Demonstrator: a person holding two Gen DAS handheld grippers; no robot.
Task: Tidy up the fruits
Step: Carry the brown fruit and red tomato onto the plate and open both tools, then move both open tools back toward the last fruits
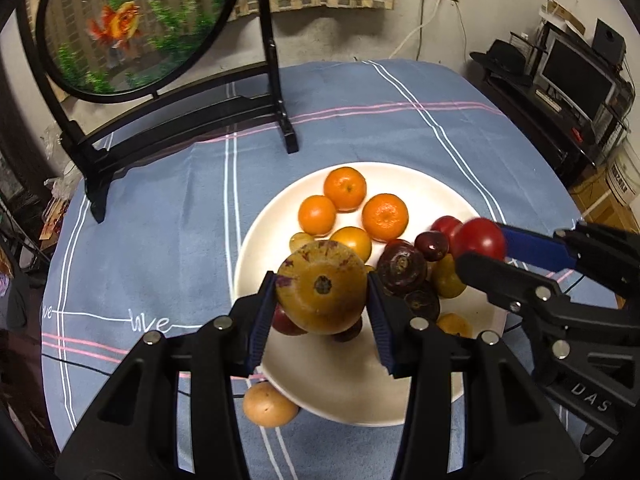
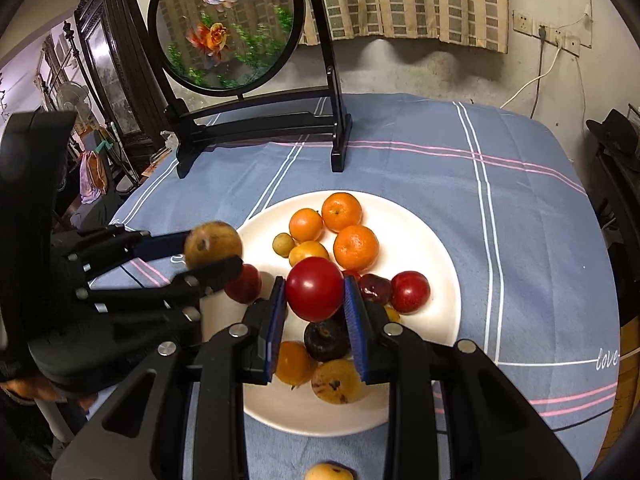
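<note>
A white plate on the blue cloth holds several fruits: three oranges, small yellow fruits, dark purple fruits and red ones. My left gripper is shut on a yellow-brown fruit with purple flecks, held above the plate's left part. My right gripper is shut on a red fruit, held above the plate's middle.
One yellow-brown fruit lies on the cloth beside the plate's near rim. A black stand with a round goldfish panel stands at the table's back left. Shelves with a monitor stand right of the table.
</note>
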